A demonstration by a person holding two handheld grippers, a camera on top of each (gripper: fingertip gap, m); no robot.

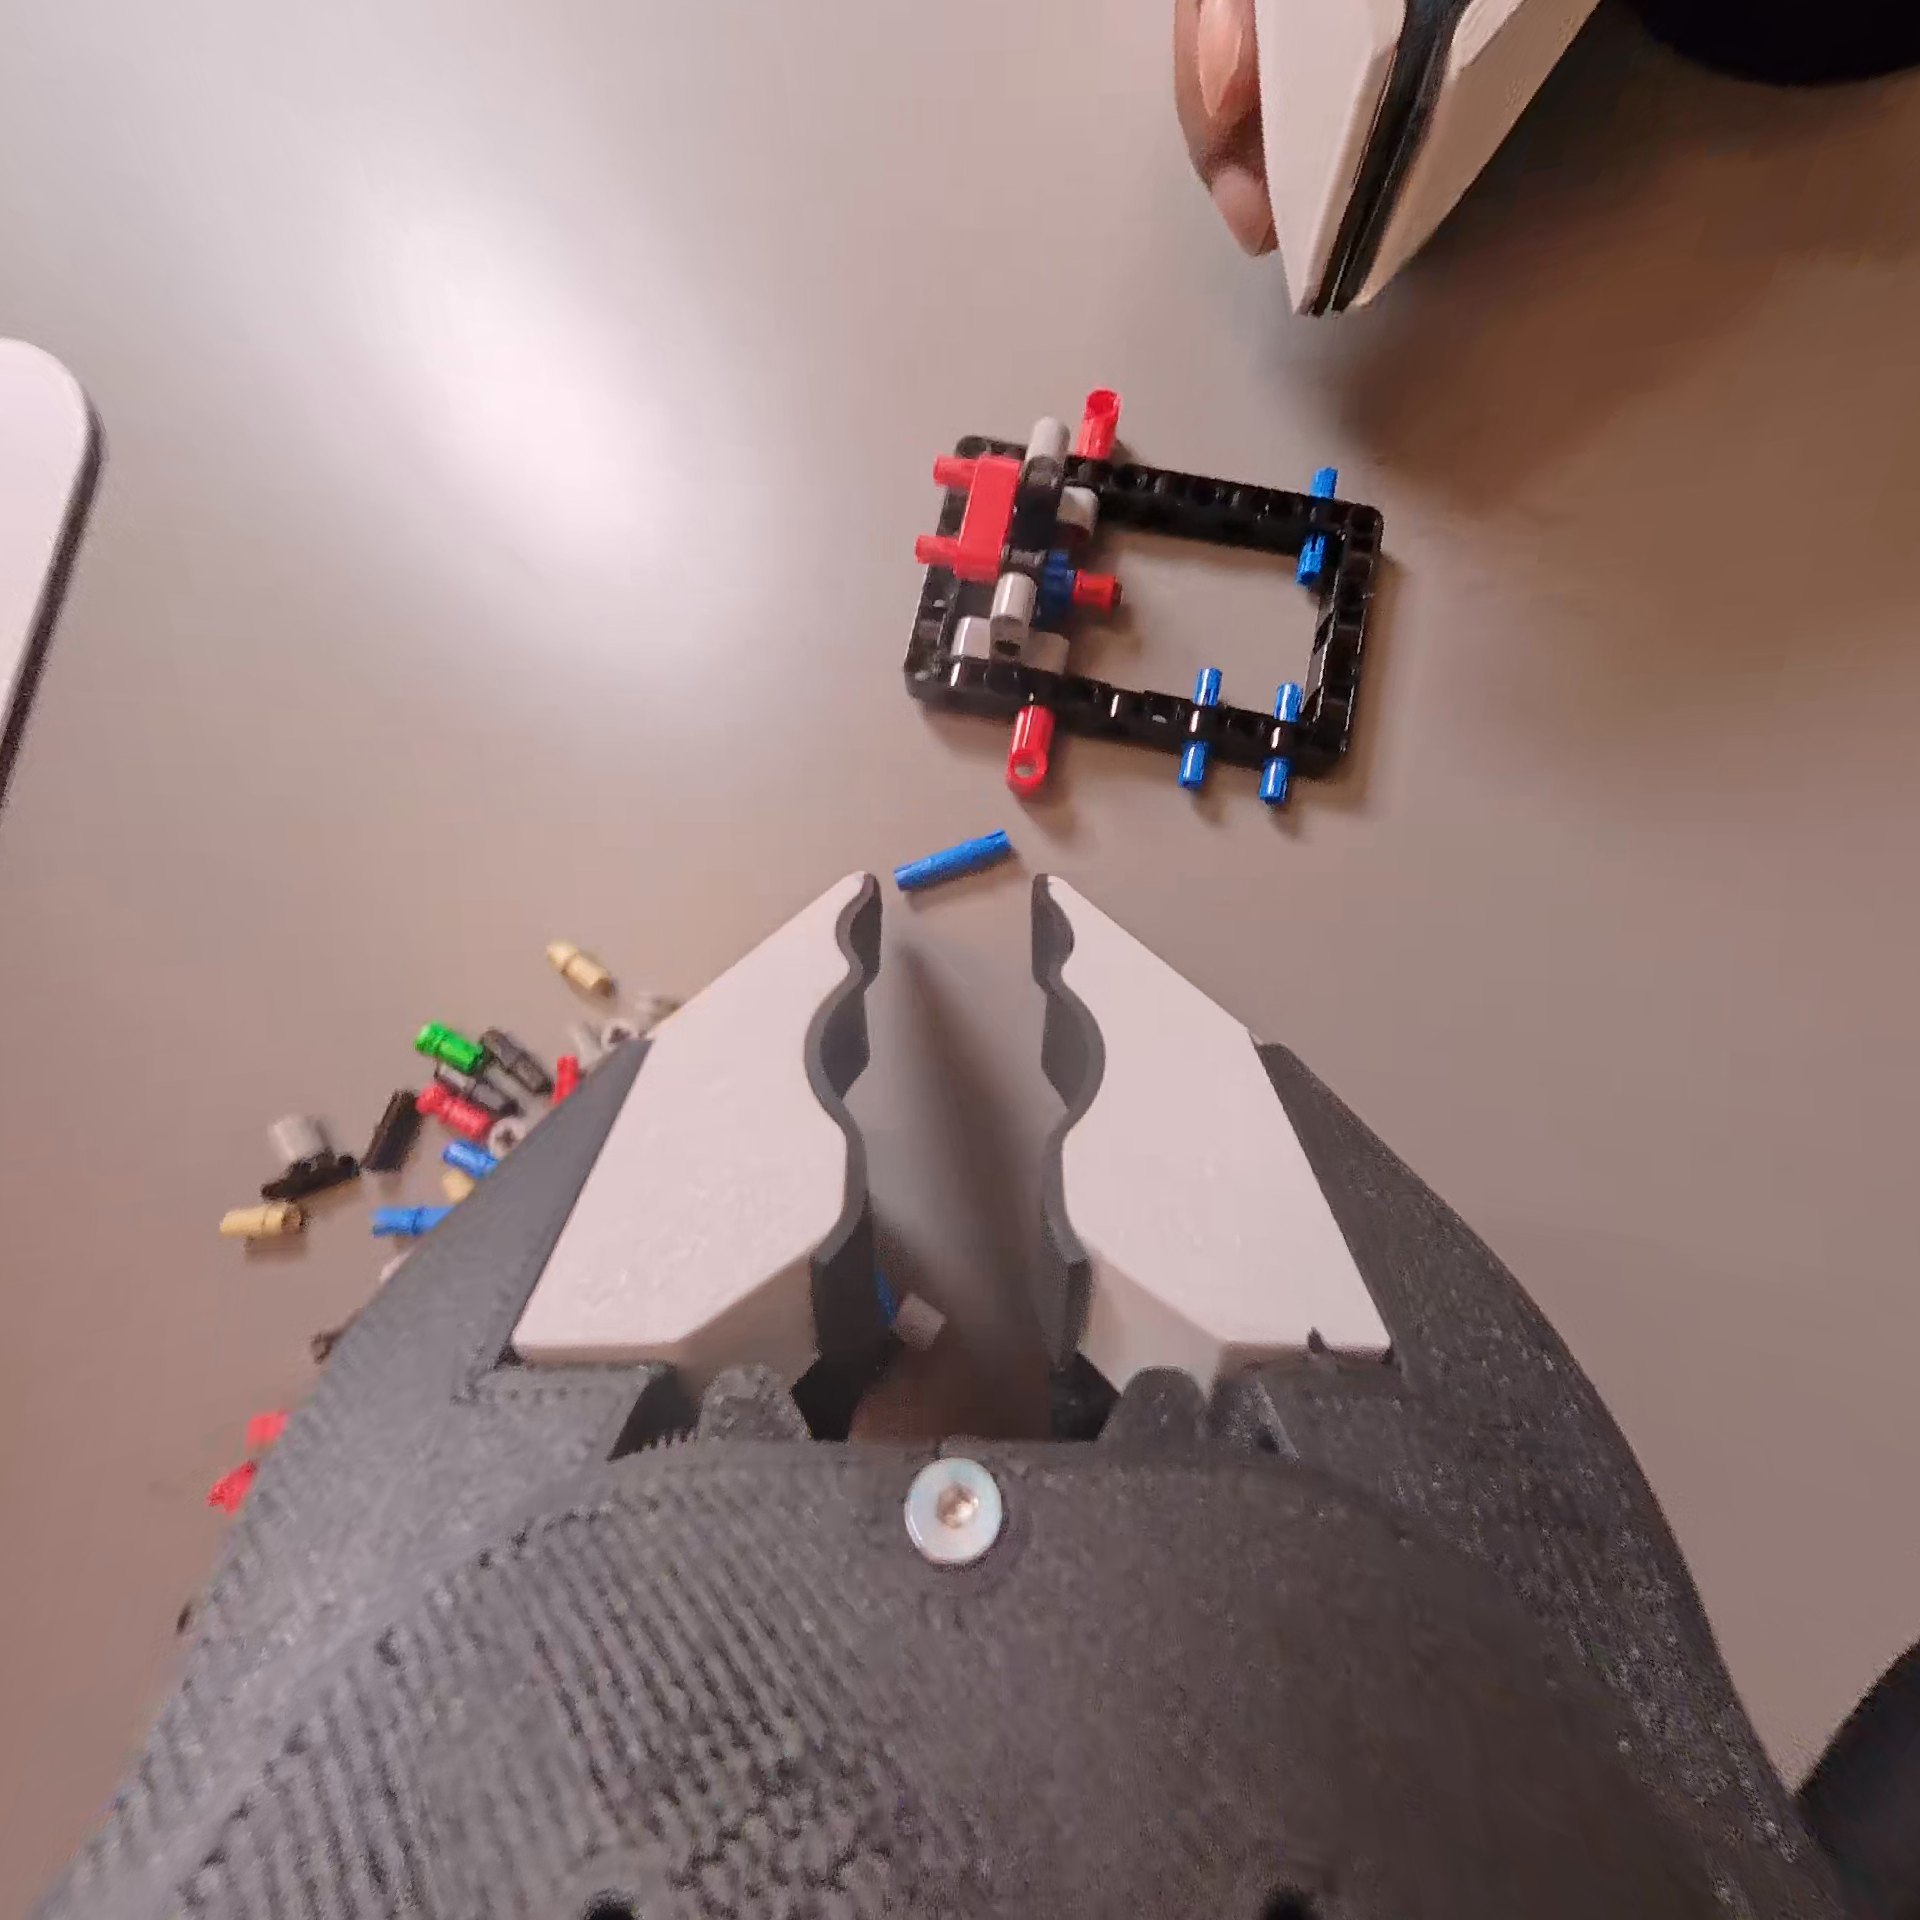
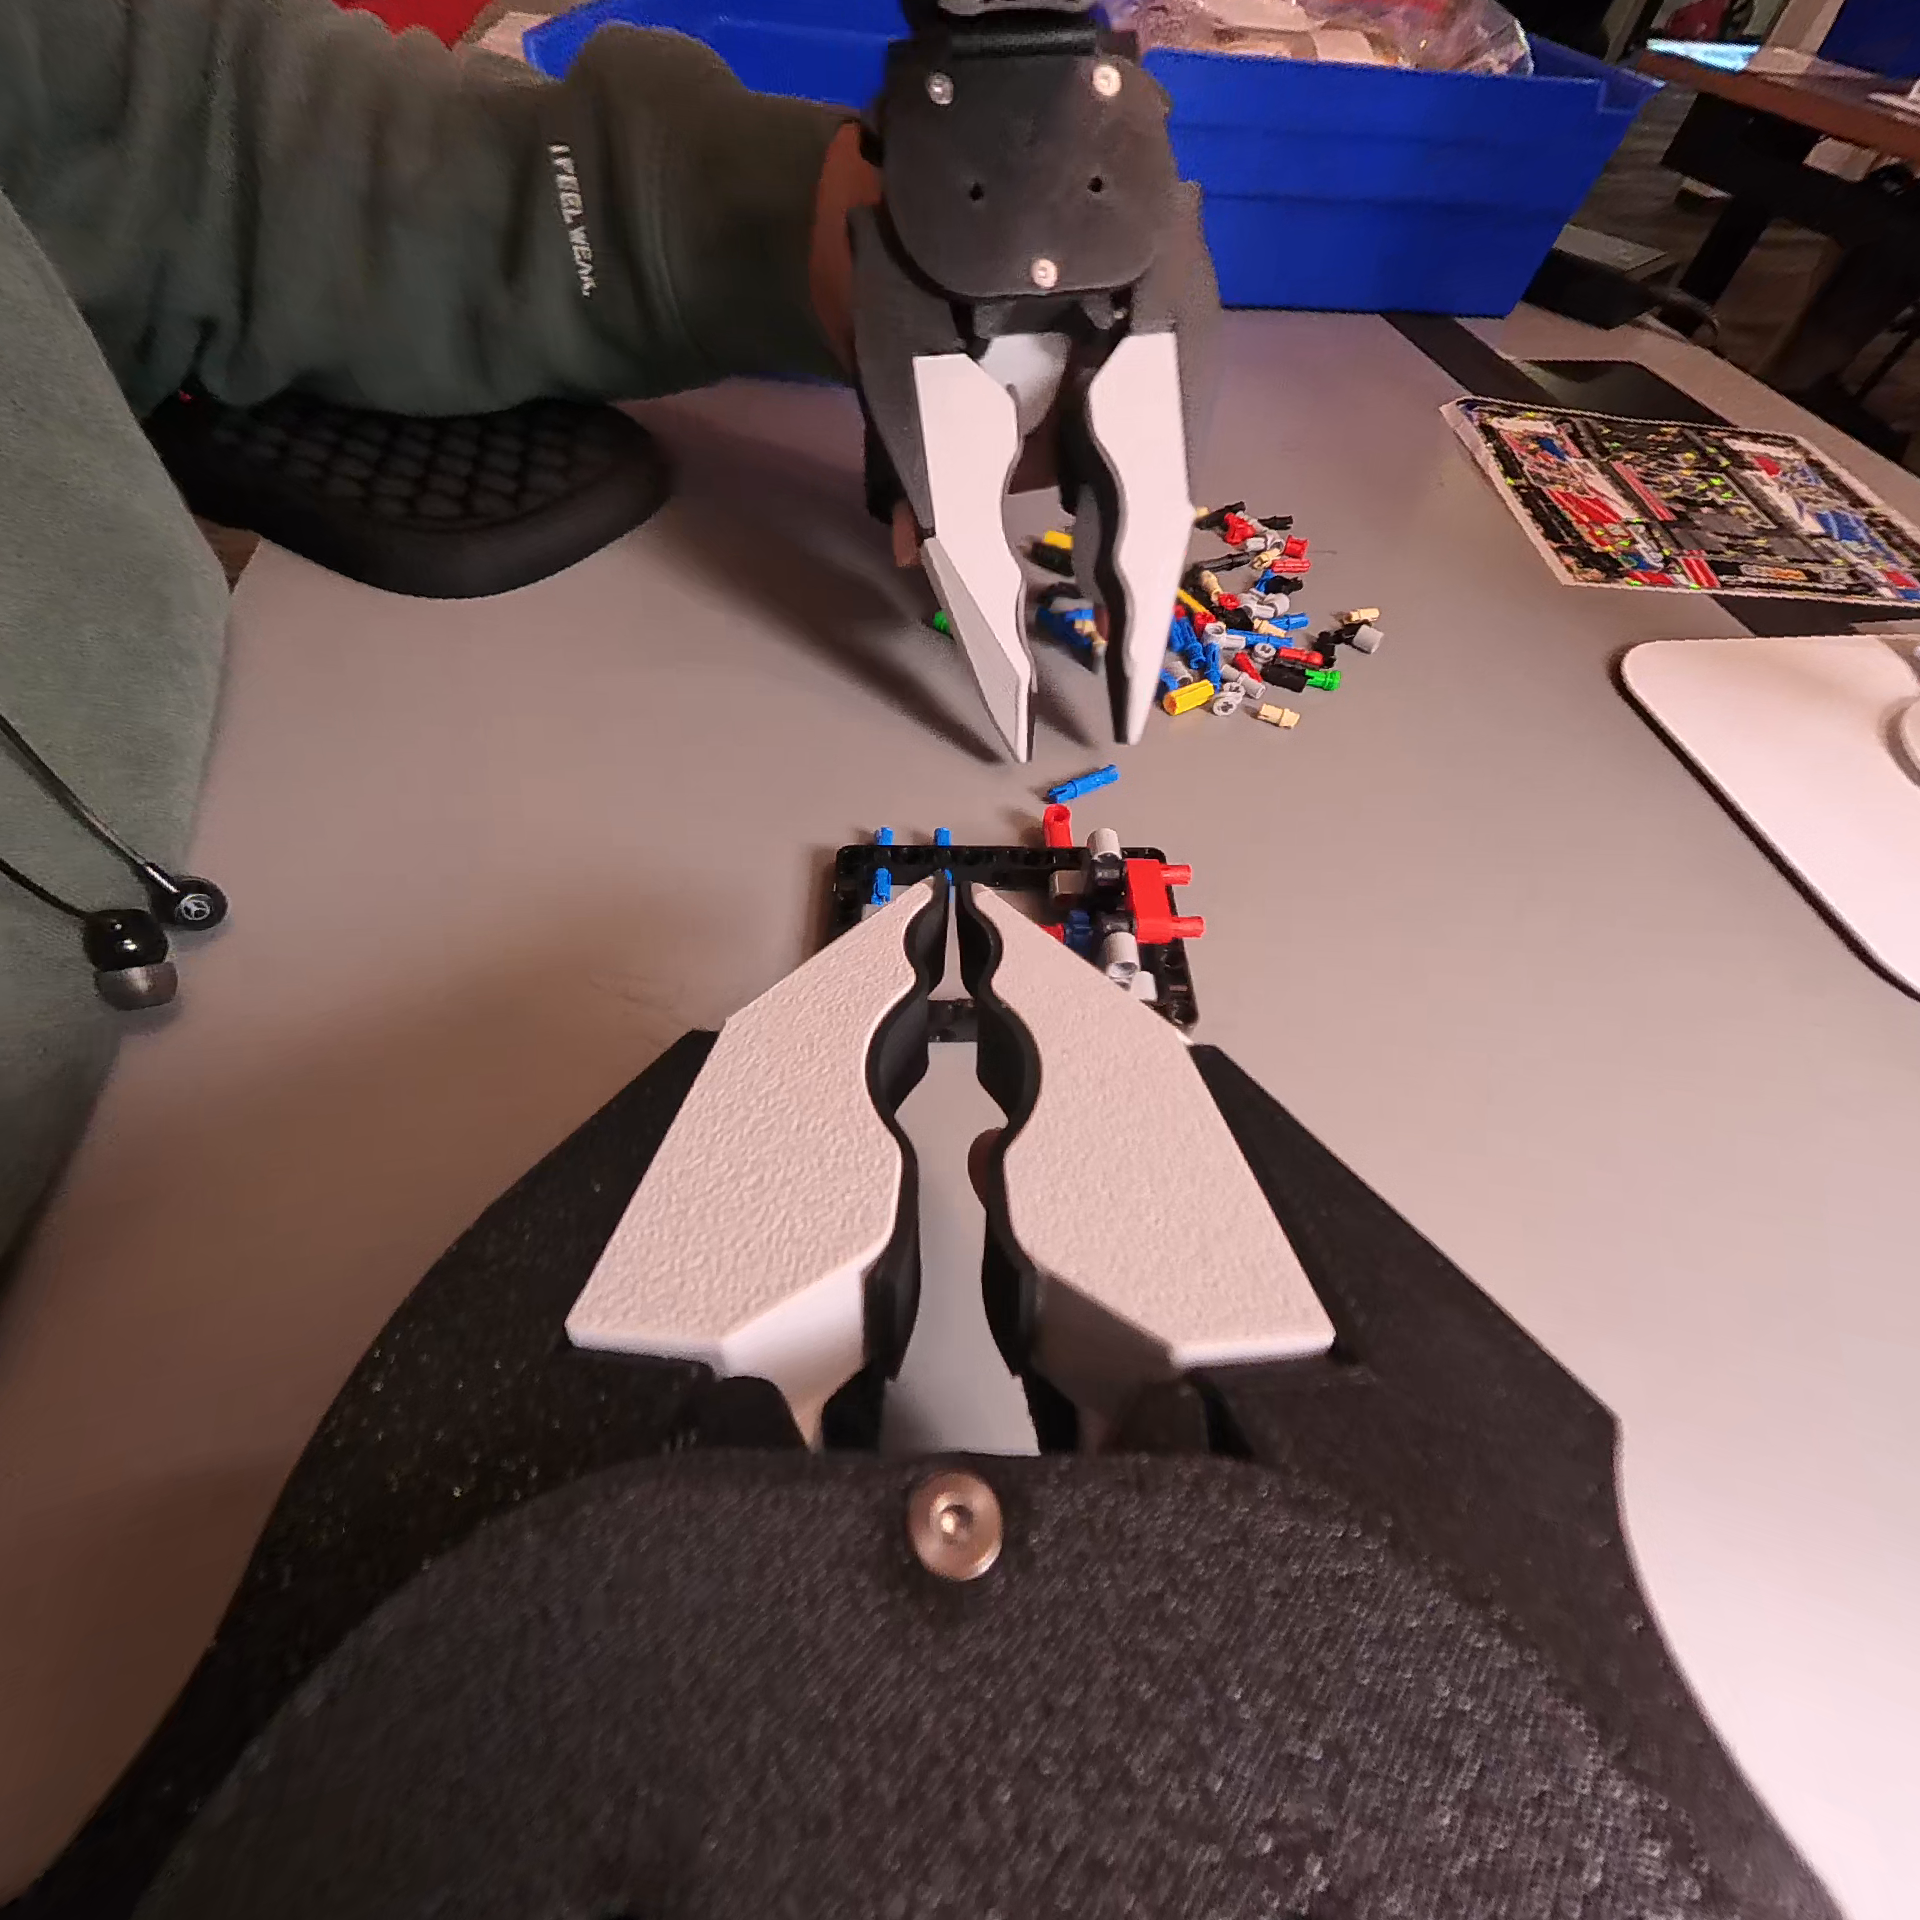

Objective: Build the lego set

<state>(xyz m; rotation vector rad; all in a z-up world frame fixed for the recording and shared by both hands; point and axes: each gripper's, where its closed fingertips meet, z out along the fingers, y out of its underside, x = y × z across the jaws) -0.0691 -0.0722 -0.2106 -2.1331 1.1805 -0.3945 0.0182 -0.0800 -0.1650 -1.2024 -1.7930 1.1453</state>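
on the left edge of the left wrist view a pale rounded pad (image 1: 42, 499) lies on the grey desk (image 1: 520, 312). lower left, a scatter of loose lego pins and connectors (image 1: 436, 1101) in tan, green, black, red, blue and grey lies just beside the left tongs (image 1: 956, 894), partly hidden under their black body. the left tongs are spread, nothing between their grey fingers (image 1: 727, 1122), and a single blue pin (image 1: 951, 858) lies flat on the desk just beyond the tips. farther on sits the black rectangular lego frame (image 1: 1143, 613), flat on the desk, with red and grey connectors clustered at its left end and blue pins stuck through its right and near sides. at top right the right tongs (image 1: 1325, 296) hang above the desk, pressed together, a fingertip showing beside them.

in the right wrist view a green sleeve (image 2: 364, 208) reaches in from the left, earbuds (image 2: 145, 935) dangling. the right tongs' tips are nearly closed above the frame, empty as far as shows. a printed instruction sheet (image 2: 1683, 499) lies right, blue bins (image 2: 1351, 187) behind.
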